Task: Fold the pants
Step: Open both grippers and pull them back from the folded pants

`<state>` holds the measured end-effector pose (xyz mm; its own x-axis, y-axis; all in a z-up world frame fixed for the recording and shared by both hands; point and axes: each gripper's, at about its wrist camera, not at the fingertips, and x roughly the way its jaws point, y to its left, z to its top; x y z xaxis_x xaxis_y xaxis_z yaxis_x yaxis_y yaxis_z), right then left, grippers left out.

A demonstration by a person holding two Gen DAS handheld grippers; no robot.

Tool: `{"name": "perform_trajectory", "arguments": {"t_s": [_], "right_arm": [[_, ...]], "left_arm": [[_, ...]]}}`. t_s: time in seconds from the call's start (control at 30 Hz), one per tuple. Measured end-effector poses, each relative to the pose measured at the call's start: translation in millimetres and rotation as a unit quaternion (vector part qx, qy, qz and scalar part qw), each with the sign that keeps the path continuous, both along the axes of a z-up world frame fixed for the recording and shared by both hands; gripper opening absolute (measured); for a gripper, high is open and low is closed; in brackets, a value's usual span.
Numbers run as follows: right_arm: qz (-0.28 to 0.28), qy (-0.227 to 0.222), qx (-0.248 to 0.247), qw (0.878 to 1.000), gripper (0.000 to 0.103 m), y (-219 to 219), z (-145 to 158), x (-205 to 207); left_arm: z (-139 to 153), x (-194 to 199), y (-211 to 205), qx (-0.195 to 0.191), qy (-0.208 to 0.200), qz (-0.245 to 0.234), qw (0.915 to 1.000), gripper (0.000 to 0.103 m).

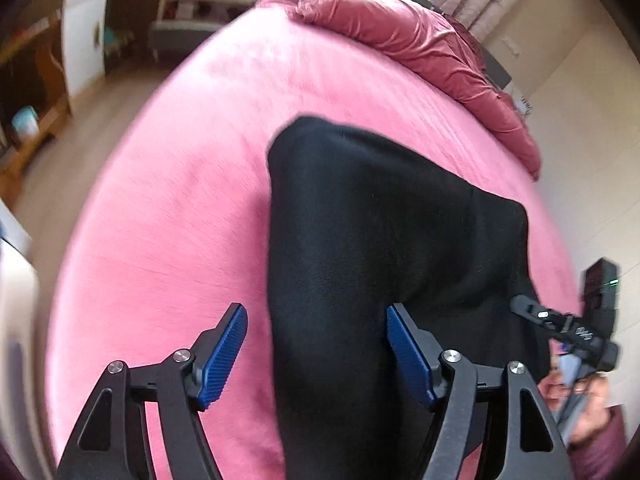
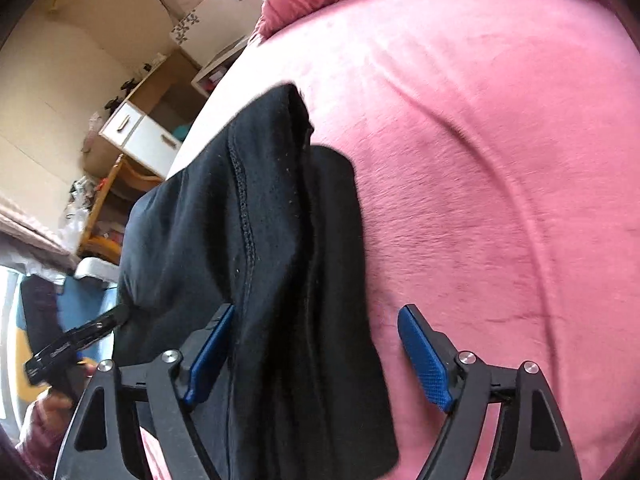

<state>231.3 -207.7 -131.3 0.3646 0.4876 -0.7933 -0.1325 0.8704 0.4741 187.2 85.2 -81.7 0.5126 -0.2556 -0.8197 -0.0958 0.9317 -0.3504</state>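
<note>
— Pink bedding [image 1: 168,208] lies under both tools. Our left gripper [image 1: 316,354] and right gripper [image 2: 316,354] stand wide open, gripping nothing; the black pants [image 1: 380,220] run between each pair of fingers.

— We judge them soft, light and limp; we'd pinch an edge. Blur and blackness hide layers; the near end is cut off.

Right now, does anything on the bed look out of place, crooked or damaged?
Nothing looks damaged or spilled. The black pants lie bunched on the pink bed cover, with uneven layers and an exposed seam. Left gripper and right gripper are both open.
</note>
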Motion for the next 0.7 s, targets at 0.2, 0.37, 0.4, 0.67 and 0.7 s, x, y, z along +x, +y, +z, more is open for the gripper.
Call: {"name": "perform_trajectory", "arguments": {"t_s": [0.2, 0.37, 0.4, 0.67, 0.7], "right_arm": [[-0.021, -0.040, -0.071, 0.996, 0.082, -2, 30, -21], [-0.049, -0.096, -0.131, 0.985, 0.082, -1, 59, -56], [-0.052, -0.104, -0.133, 0.984, 0.082, -2, 65, -63], [-0.045, -0.140, -0.151, 0.978, 0.082, 25, 85, -124], [-0.043, -0.145, -0.155, 0.976, 0.083, 29, 87, -131]], "left_arm": [[19, -32, 4, 0.058, -0.029, 0.026, 0.9976, 0.073], [40, -65, -13, 0.102, -0.062, 0.031, 0.9924, 0.073], [43, -72, -13, 0.106, -0.068, 0.031, 0.9916, 0.073], [64, -123, -44, 0.132, -0.107, 0.021, 0.9852, 0.073], [64, -129, -45, 0.130, -0.109, 0.020, 0.9852, 0.073]]}}
